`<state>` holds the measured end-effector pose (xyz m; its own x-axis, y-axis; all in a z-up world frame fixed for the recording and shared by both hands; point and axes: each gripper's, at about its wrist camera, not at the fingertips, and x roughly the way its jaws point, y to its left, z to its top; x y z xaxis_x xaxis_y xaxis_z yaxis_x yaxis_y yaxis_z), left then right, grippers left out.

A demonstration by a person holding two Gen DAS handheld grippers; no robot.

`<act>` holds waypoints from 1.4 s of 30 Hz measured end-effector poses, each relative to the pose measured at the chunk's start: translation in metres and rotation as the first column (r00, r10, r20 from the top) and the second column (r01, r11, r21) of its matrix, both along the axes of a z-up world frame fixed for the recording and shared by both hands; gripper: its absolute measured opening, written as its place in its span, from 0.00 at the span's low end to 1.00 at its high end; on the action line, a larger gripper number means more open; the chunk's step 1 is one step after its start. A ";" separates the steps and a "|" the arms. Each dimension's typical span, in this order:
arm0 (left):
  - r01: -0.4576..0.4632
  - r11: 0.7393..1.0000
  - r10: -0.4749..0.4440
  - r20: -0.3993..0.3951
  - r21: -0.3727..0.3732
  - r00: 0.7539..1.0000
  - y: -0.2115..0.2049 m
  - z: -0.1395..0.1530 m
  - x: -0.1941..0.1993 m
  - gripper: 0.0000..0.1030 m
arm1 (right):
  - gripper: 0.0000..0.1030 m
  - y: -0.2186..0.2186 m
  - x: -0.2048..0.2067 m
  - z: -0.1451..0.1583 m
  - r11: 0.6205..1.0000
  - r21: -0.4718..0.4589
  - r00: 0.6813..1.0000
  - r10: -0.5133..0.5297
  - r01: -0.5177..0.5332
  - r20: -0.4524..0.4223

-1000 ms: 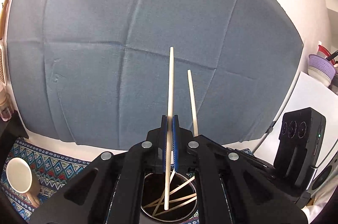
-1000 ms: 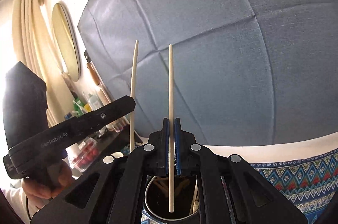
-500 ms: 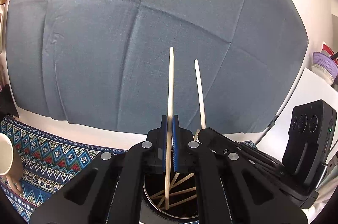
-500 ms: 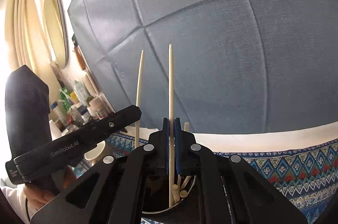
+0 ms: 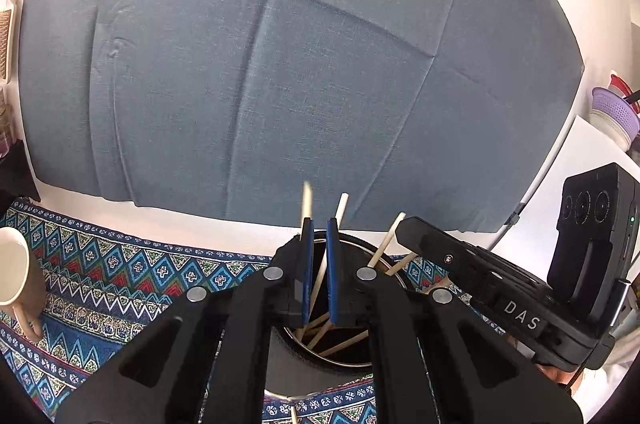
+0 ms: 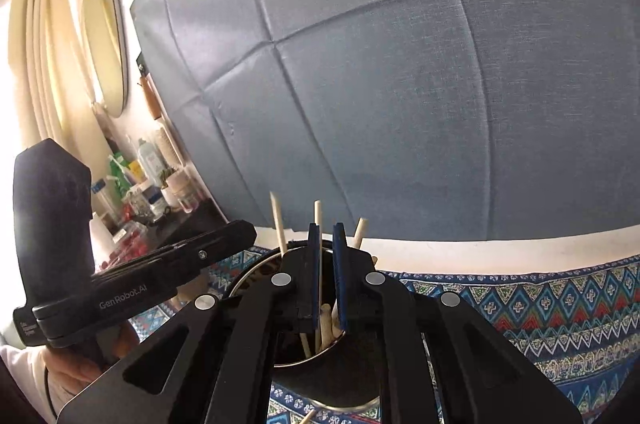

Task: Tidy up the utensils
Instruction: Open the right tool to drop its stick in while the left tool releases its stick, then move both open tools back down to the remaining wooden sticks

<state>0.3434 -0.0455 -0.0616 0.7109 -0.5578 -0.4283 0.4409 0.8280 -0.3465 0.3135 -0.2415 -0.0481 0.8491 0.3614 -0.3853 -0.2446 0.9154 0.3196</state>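
A round metal utensil holder (image 5: 352,360) stands on the patterned cloth and holds several pale wooden chopsticks (image 5: 384,240). My left gripper (image 5: 318,228) is open right above the holder's rim, with a chopstick (image 5: 318,284) standing loose between its blue pads. My right gripper (image 6: 327,230) is open above the same holder (image 6: 248,274); a chopstick (image 6: 319,252) stands loose between its pads, its lower end in the holder. Each gripper shows in the other's view, the right one (image 5: 460,256) and the left one (image 6: 208,254).
A blue patterned cloth (image 5: 120,264) covers the table, also in the right wrist view (image 6: 540,296). A cream mug (image 5: 14,268) stands at the far left. A blue-grey fabric backdrop (image 5: 280,64) hangs behind. Bottles and jars (image 6: 152,176) crowd a shelf at left.
Both grippers have opened and let go of their chopsticks, which have dropped down into the holder. Both grippers have come lower over the holder.
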 end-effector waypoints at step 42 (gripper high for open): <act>-0.059 0.972 0.106 -0.198 0.229 0.975 0.071 -0.020 -0.090 0.94 | 0.85 -0.006 -0.109 0.001 0.986 -0.073 0.961 -0.162 0.149 -0.224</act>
<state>0.2534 0.0256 -0.0811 0.6330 -0.3760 -0.6767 0.3058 0.9245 -0.2276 0.2042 -0.2478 -0.0466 0.7801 0.2045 -0.5912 -0.0239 0.9541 0.2985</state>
